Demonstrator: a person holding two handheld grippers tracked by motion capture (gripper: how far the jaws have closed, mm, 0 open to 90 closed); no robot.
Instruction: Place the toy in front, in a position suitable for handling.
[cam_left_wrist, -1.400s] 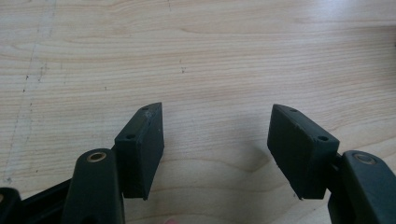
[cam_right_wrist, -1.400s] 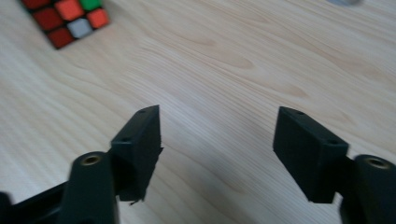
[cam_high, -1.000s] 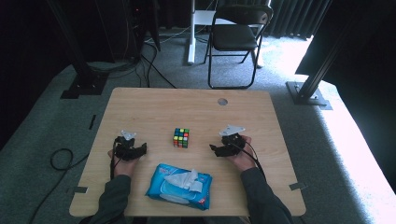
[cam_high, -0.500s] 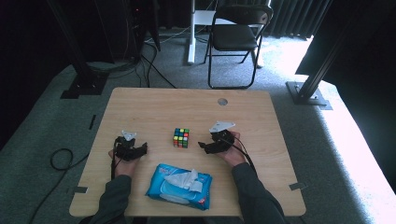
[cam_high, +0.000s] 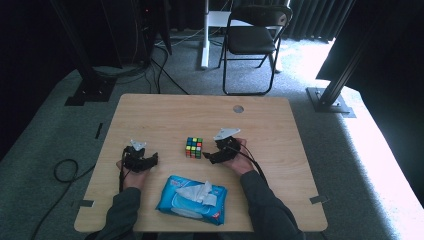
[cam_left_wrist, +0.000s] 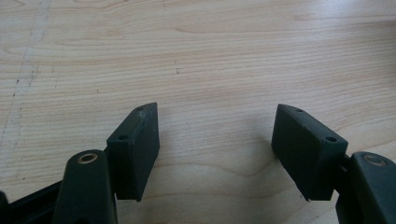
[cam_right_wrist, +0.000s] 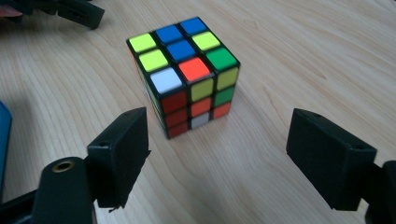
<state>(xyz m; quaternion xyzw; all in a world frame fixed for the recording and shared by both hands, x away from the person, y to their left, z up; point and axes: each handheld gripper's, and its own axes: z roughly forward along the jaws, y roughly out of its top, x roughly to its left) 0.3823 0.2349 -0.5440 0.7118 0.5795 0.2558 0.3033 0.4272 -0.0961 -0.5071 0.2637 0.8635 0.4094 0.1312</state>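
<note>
A scrambled colour cube stands on the wooden table near its middle. My right gripper sits just right of the cube and points at it; its jaws have just been opening and stand wide, with the cube a little ahead of them and not between the pads. My left gripper rests at the left of the table, open over bare wood with nothing between its fingers.
A blue pack of wet wipes lies near the front edge between the forearms. A round cable hole is at the table's back. A folding chair stands on the floor beyond the table.
My right gripper has moved left across the table toward the cube and now sits close beside it. The left gripper has kept still.
</note>
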